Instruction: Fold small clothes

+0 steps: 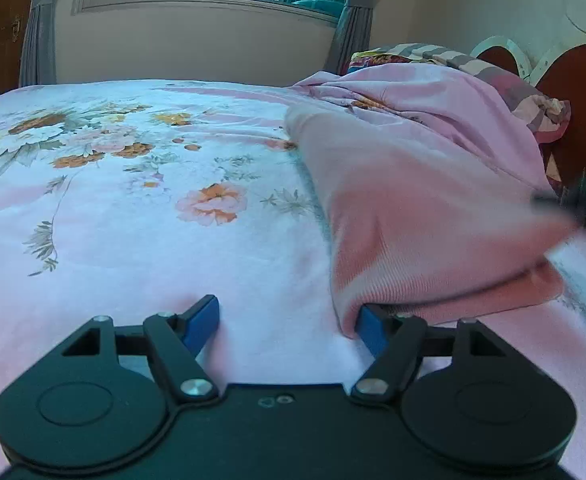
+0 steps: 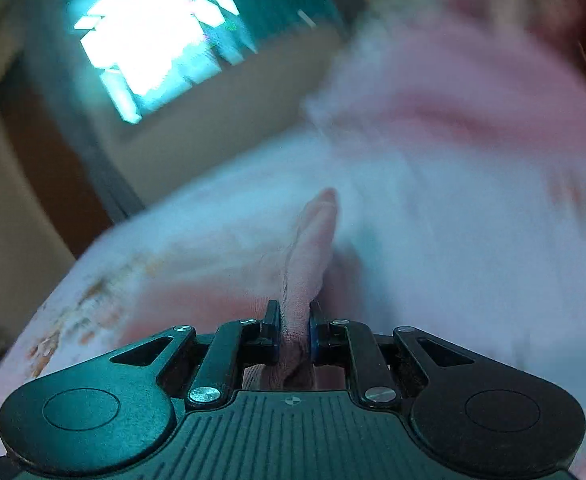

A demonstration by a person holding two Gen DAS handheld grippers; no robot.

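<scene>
A small pink ribbed cloth (image 1: 405, 216) is lying partly on the flowery bed. One corner is being lifted up on the right side, and the near edge is folding over itself.

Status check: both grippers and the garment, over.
Left gripper open, low over the bedsheet, one finger touching the pink garment. Right gripper shut on a pinch of it, view blurred. Bunched quilt just behind.
</scene>
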